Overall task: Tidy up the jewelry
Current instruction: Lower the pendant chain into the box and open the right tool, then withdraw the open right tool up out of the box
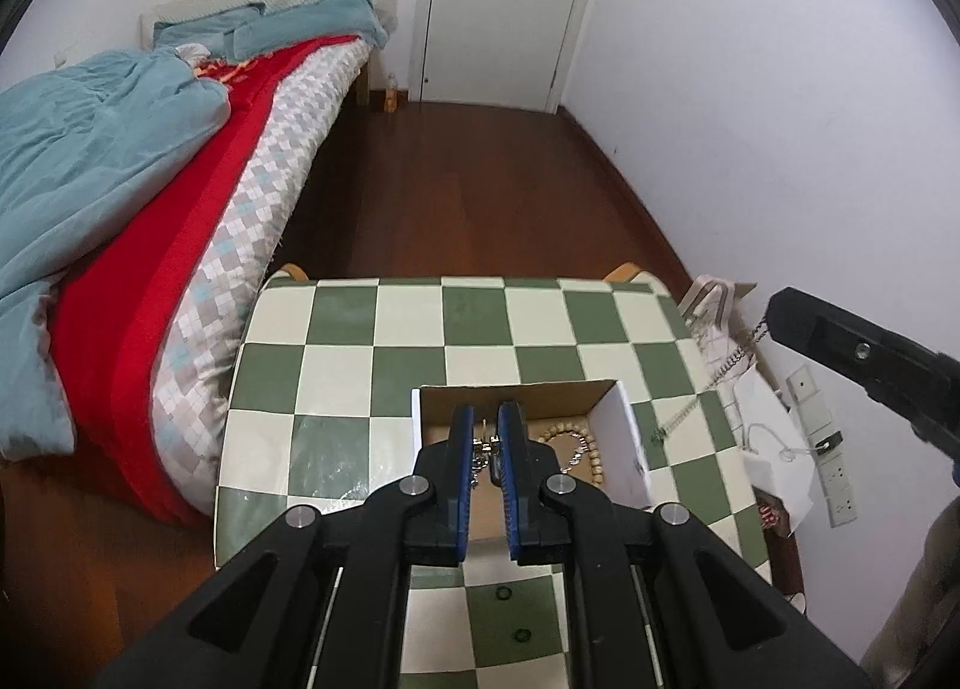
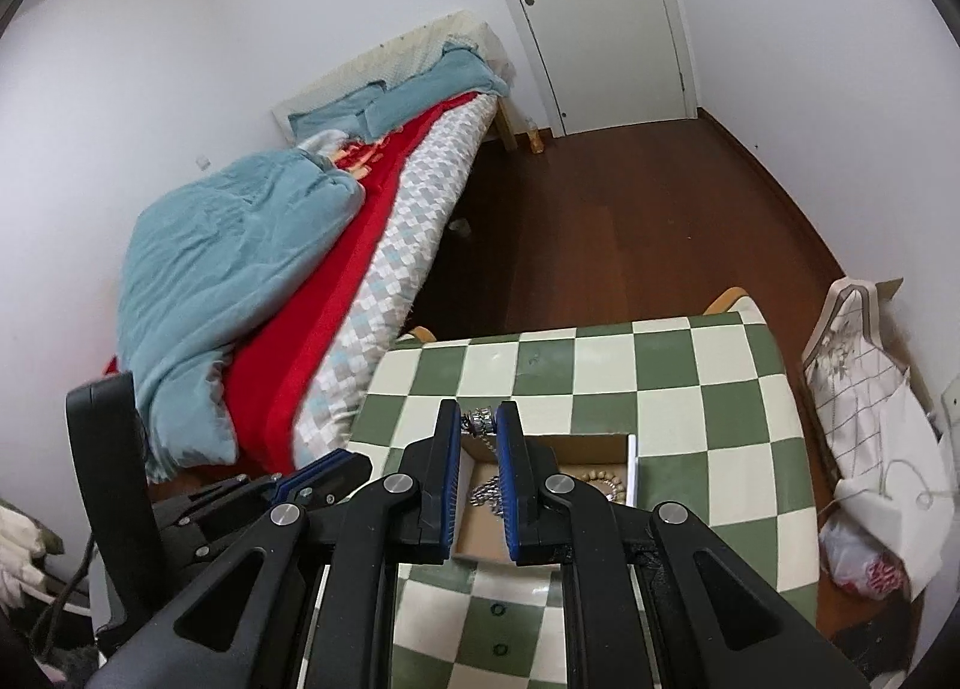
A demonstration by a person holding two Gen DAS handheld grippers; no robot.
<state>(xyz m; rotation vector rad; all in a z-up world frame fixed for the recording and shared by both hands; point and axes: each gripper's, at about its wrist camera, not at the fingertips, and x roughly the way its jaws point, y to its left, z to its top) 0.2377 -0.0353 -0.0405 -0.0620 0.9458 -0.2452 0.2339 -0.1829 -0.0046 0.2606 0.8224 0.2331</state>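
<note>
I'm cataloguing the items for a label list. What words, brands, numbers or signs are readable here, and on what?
None can be read.
Red print on the plastic bag on the floor: too blurred to read.
Orange pattern on the red blanket: may be lettering, not legible.
Cardboard box: no visible print.

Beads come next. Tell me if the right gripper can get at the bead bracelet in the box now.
Probably not: the right gripper is shut on a silver chain. The bead bracelet itself lies uncovered in the open box.
</note>
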